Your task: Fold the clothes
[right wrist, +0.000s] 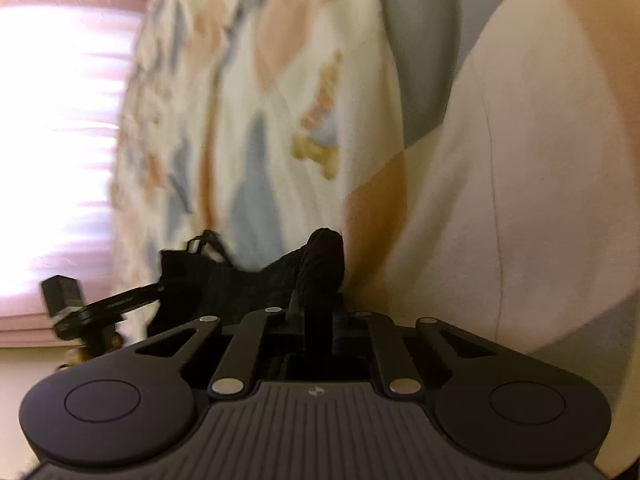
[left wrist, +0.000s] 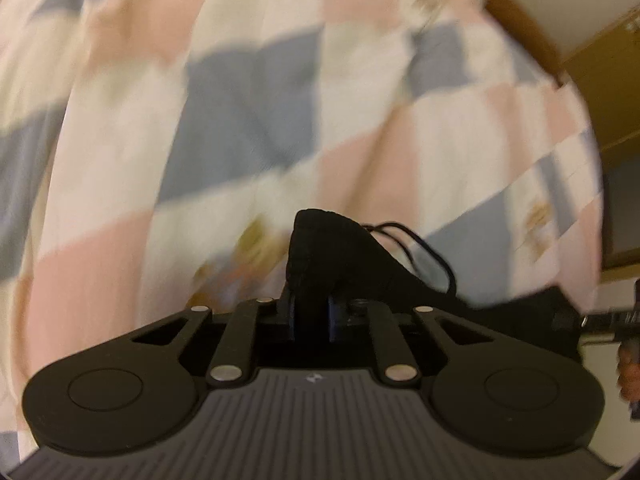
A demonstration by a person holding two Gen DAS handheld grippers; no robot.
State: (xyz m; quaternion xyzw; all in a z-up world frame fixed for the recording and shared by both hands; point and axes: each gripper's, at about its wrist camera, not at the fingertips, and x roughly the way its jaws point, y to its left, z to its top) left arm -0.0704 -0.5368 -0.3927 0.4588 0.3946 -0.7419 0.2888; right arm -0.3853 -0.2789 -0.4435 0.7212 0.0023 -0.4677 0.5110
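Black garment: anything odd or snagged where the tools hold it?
Nothing stands out. The left tool and right tool each pinch a bunched edge of the black garment; its drawstring hangs loose over the patchwork quilt.

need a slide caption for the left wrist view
Left gripper shut on a bunched corner of a black garment with a drawstring, above a pink, grey-blue and cream checked quilt.

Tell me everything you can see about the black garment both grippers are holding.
The black garment is dark, soft-looking fabric, with thin black cords trailing from it. The left gripper and the right gripper are each shut on a bunched fold of it, so it stretches between them. It lies against a checked quilt in pink, cream and grey-blue. Its overall shape cannot be told.
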